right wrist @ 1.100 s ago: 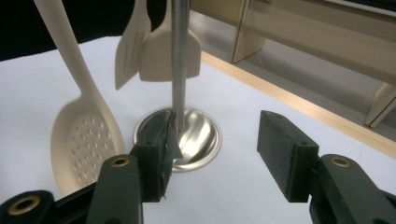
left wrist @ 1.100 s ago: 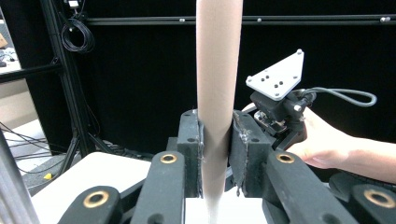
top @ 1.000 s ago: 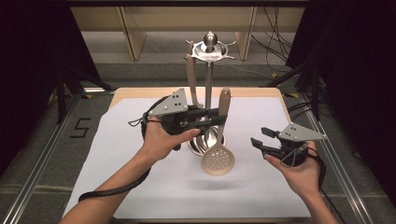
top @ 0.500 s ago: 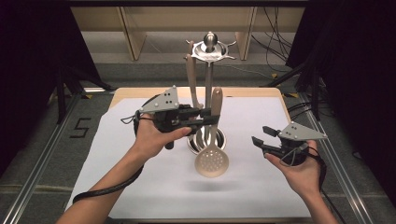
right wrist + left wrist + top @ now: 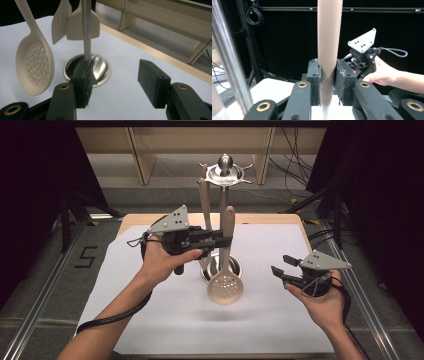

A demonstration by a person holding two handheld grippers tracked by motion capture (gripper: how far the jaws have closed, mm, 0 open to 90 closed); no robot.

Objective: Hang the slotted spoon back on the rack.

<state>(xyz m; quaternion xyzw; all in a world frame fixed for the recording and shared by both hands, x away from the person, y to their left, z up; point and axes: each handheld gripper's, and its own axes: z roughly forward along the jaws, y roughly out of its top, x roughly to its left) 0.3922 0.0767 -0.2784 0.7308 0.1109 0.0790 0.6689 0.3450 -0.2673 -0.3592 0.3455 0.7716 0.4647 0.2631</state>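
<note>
A beige slotted spoon [image 5: 225, 288] hangs upright in the air in front of the utensil rack [image 5: 224, 172], its perforated bowl down over the rack's round steel base [image 5: 235, 266]. My left gripper [image 5: 223, 240] is shut on the spoon's handle [image 5: 328, 37], with both pads pressed against it. The right gripper [image 5: 280, 271] stands open to the right of the base, nothing between its jaws. In the right gripper view the spoon [image 5: 33, 65] hangs at the left of the rack's pole [image 5: 86, 30], ahead of that gripper [image 5: 117, 75].
Two beige spatulas [image 5: 60, 22] [image 5: 82, 25] hang from the rack behind the pole. White paper [image 5: 150, 320] covers the table [image 5: 270, 218], with bare room toward the front. Wooden frames [image 5: 140, 150] stand on the floor behind. The other hand's gripper [image 5: 362, 55] appears in the left gripper view.
The left gripper has carried the spoon slightly to the left and a little upward. The right gripper has kept still.
</note>
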